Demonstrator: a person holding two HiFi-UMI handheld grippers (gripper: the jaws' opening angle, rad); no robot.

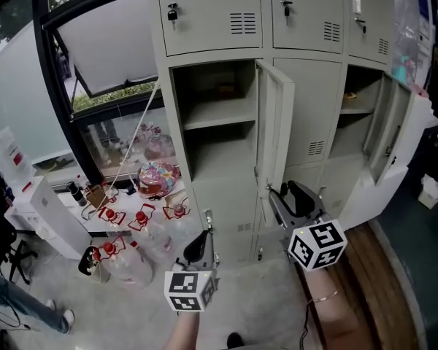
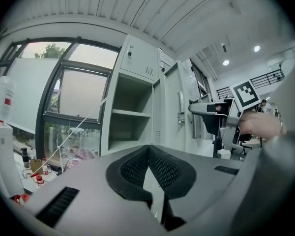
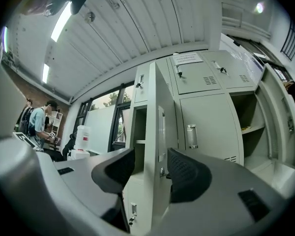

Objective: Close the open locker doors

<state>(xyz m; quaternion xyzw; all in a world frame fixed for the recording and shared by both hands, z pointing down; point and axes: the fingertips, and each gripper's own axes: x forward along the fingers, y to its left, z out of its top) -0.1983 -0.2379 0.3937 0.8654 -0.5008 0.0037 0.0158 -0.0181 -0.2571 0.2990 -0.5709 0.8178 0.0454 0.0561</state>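
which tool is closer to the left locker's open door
Right. The right tool is by the free edge of the open door, jaws apart, lined up on it; the left tool is farther back, lower left.

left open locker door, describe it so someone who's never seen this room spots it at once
Find the grey bank of lockers beside the big window. In its window-side column, the middle compartment with one shelf stands open, and the left open locker door juts from that compartment's right edge. Unlike the other open door farther right, it shows almost edge-on.
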